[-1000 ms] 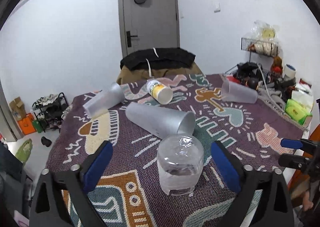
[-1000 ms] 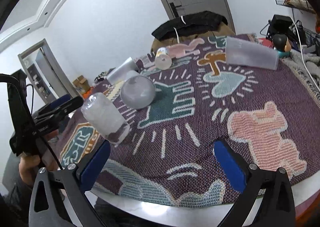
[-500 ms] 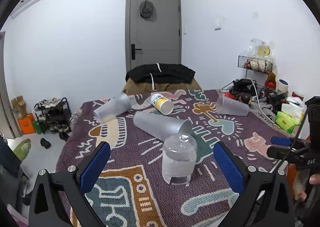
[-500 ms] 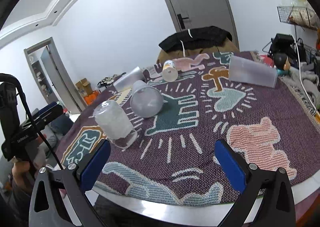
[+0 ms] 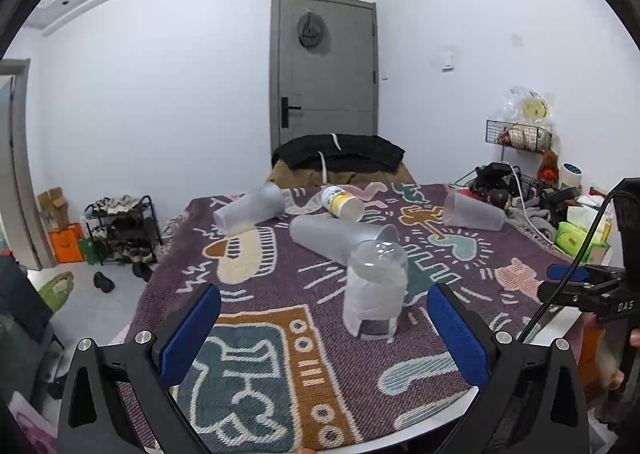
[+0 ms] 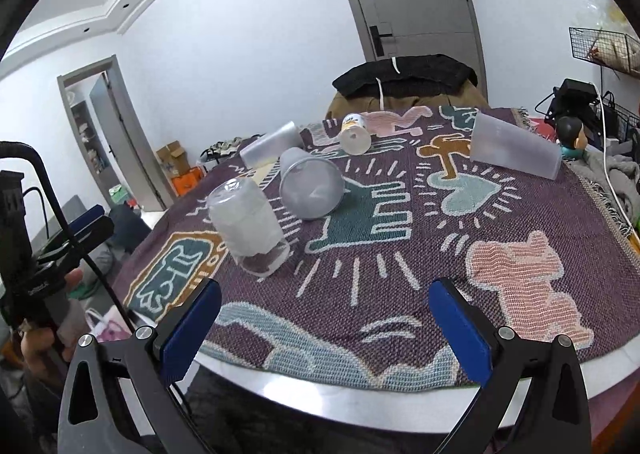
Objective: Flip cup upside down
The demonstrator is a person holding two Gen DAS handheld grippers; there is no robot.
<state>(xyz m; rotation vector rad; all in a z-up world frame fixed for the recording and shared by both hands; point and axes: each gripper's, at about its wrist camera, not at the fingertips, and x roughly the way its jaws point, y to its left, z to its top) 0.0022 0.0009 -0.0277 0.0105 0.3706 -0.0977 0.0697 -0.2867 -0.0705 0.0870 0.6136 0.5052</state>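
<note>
A clear plastic cup (image 5: 375, 290) stands upside down, mouth on the patterned cloth (image 5: 280, 366), near the table's front; it also shows in the right wrist view (image 6: 250, 228). My left gripper (image 5: 324, 334) is open and empty, well back from the cup, above the table's near edge. My right gripper (image 6: 324, 334) is open and empty, held off the table's edge. Each gripper appears in the other's view: the right gripper (image 5: 576, 282) and the left gripper (image 6: 80, 230).
Three frosted cups lie on their sides: one in the middle (image 5: 336, 240), one at the far left (image 5: 250, 208), one at the far right (image 5: 472, 211). A yellow-labelled cup (image 5: 342, 203) lies at the back. Clutter (image 5: 532, 198) sits right of the table.
Both grippers have pulled back and up from the table. The upside-down cup stays where it stood and now looks farther off.
</note>
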